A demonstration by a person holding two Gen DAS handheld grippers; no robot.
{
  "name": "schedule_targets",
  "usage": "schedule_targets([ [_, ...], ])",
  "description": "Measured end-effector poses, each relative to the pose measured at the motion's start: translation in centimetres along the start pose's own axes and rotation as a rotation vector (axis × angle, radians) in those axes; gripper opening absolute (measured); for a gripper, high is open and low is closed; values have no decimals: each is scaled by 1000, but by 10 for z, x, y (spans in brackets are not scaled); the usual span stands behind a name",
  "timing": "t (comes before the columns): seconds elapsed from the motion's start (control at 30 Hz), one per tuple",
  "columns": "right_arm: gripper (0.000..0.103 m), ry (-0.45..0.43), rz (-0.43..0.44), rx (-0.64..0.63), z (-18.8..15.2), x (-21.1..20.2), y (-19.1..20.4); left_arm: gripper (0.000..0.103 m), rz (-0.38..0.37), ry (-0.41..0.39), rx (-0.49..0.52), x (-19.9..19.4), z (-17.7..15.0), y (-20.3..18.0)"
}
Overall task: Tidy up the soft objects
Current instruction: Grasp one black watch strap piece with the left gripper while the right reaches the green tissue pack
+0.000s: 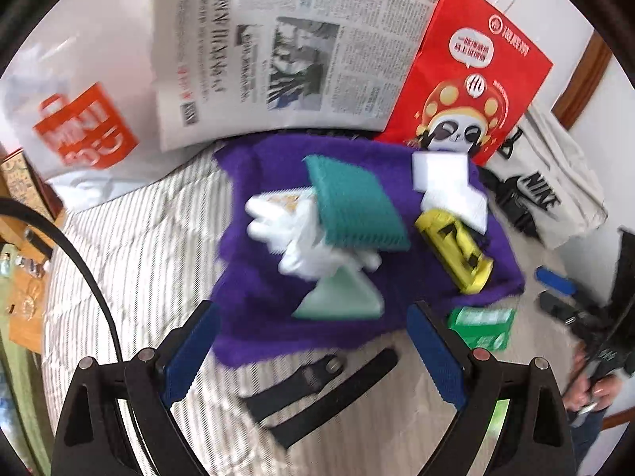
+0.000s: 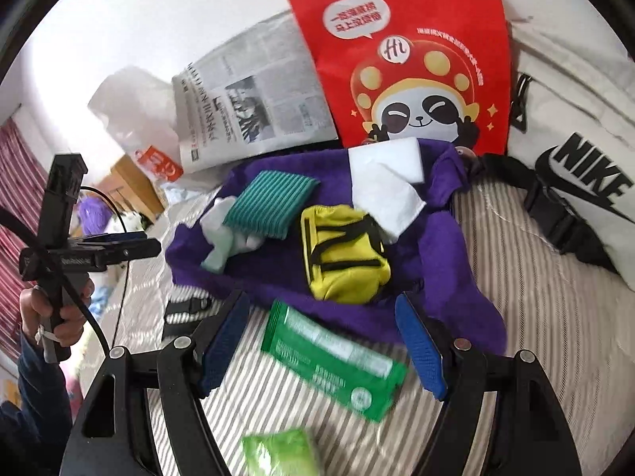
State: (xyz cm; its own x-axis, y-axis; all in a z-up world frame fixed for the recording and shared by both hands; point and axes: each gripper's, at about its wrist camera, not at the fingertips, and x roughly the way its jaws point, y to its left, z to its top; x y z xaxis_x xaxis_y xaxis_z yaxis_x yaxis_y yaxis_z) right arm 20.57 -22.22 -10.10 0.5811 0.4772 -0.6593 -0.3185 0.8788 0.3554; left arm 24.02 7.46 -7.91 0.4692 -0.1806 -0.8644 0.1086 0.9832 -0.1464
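A purple cloth [image 1: 278,317] [image 2: 448,246] lies on the striped bed. On it sit a teal ribbed sponge [image 1: 357,202] [image 2: 270,202], white gloves [image 1: 293,238], a pale green wedge sponge [image 1: 341,297] [image 2: 220,252], a yellow mini bag [image 1: 456,250] [image 2: 341,254] and white foam blocks [image 1: 440,174] [image 2: 389,174]. A green tissue pack [image 2: 337,357] [image 1: 482,323] lies just off the cloth. My left gripper [image 1: 313,341] is open and empty at the cloth's near edge. My right gripper [image 2: 321,337] is open, with the green pack between its fingers.
A red panda paper bag [image 1: 468,71] [image 2: 401,51], a newspaper [image 1: 278,47] [image 2: 254,95] and a white Nike tote [image 2: 583,182] [image 1: 555,182] stand behind. A black strap buckle [image 1: 317,373] lies on the bed. A light green packet [image 2: 278,452] lies near.
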Motion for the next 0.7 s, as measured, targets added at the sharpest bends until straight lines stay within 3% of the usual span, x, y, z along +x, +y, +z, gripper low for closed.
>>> schedule_targets([
  [0.13,76,-2,-45,-27,-15,-15,15,95,79,16,42,6,-34,13],
  [0.33,76,36,-51,0,-39,-19,25,94,88,-18,132,21,-69,20],
  [0.43,76,73,-72,5,-49,-14,29,85,132,-16,192,34,-70,19],
  [0.47,76,81,-79,5,-52,-14,30,79,127,-8,224,39,-71,18],
  [0.53,76,97,-87,9,-59,-14,31,78,119,12,299,47,-73,13],
  [0.6,76,109,-89,18,-65,-13,30,78,104,-16,370,46,-75,11],
  [0.7,76,137,-90,35,-72,-7,28,74,54,-10,397,48,-72,15],
])
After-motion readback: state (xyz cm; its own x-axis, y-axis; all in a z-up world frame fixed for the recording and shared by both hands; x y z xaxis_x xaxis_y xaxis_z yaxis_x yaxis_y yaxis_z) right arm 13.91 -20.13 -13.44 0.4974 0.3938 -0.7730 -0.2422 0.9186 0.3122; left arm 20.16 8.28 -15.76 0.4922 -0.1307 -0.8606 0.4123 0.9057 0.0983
